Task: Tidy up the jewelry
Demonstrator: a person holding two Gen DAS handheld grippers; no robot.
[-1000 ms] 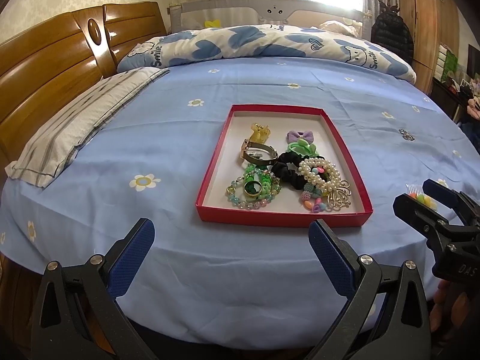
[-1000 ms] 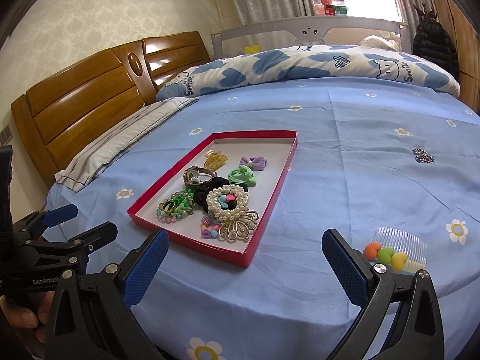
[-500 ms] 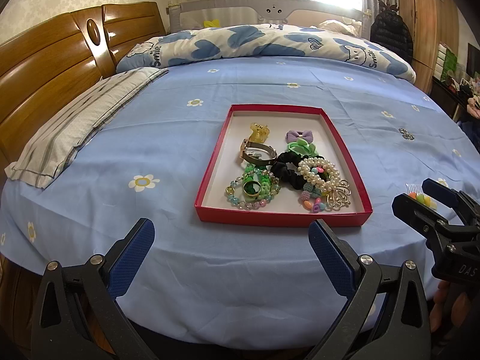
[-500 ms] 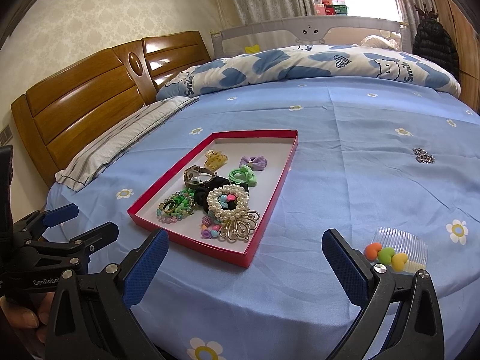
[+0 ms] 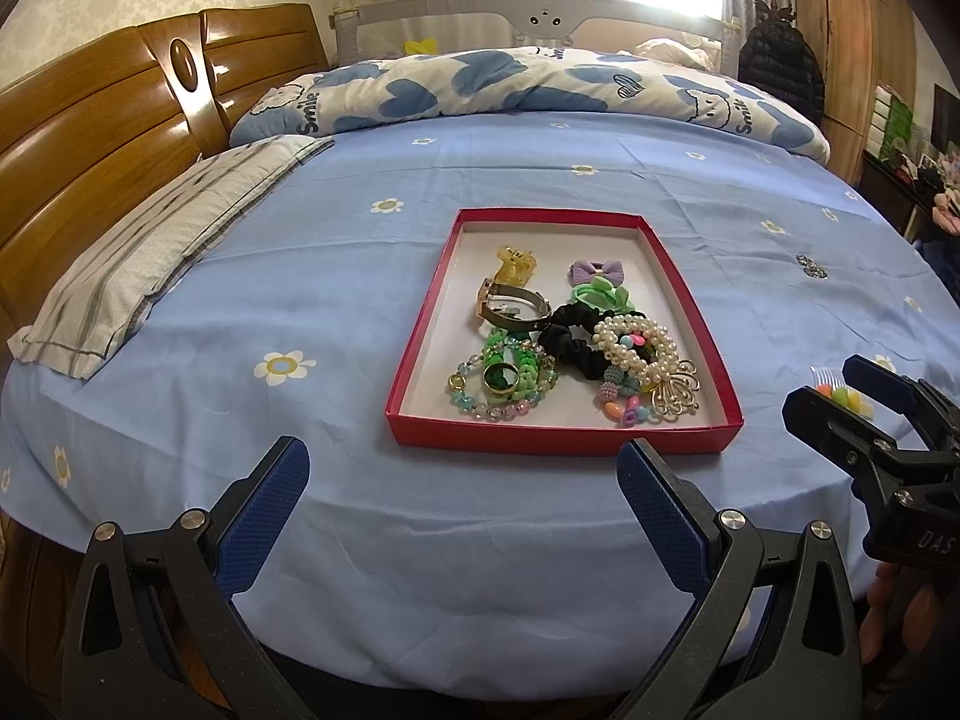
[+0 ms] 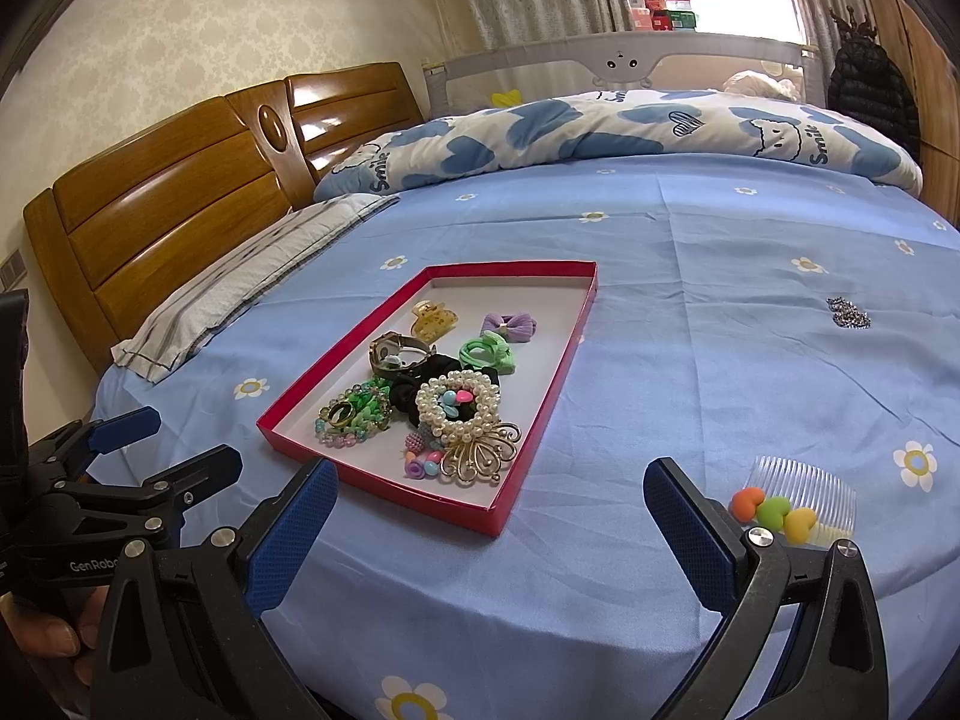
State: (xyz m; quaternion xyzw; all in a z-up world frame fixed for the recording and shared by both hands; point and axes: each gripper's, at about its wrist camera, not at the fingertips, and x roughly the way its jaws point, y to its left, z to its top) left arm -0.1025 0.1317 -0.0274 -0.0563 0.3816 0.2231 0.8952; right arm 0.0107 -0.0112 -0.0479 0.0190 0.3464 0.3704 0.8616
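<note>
A shallow red tray (image 5: 564,439) lies on the blue bedsheet and holds a pile of jewelry: a yellow claw clip (image 5: 515,264), a purple bow (image 5: 595,269), a watch (image 5: 510,309), a black scrunchie (image 5: 567,336), a pearl bracelet (image 5: 636,348), a gold brooch (image 5: 675,393) and green bead bracelets (image 5: 507,381). Outside the tray lie a clear comb with coloured hearts (image 6: 798,501) and a small rhinestone piece (image 6: 847,312). My left gripper (image 5: 462,468) is open just before the tray's near edge. Left of the comb, my right gripper (image 6: 492,480) hangs open and empty.
A wooden headboard (image 5: 90,138) and a striped pillow (image 5: 150,258) are at the left. A rolled blue-and-white quilt (image 5: 510,84) runs across the far side. The sheet drops off the mattress edge just under both grippers. A hand (image 6: 42,636) holds the left gripper.
</note>
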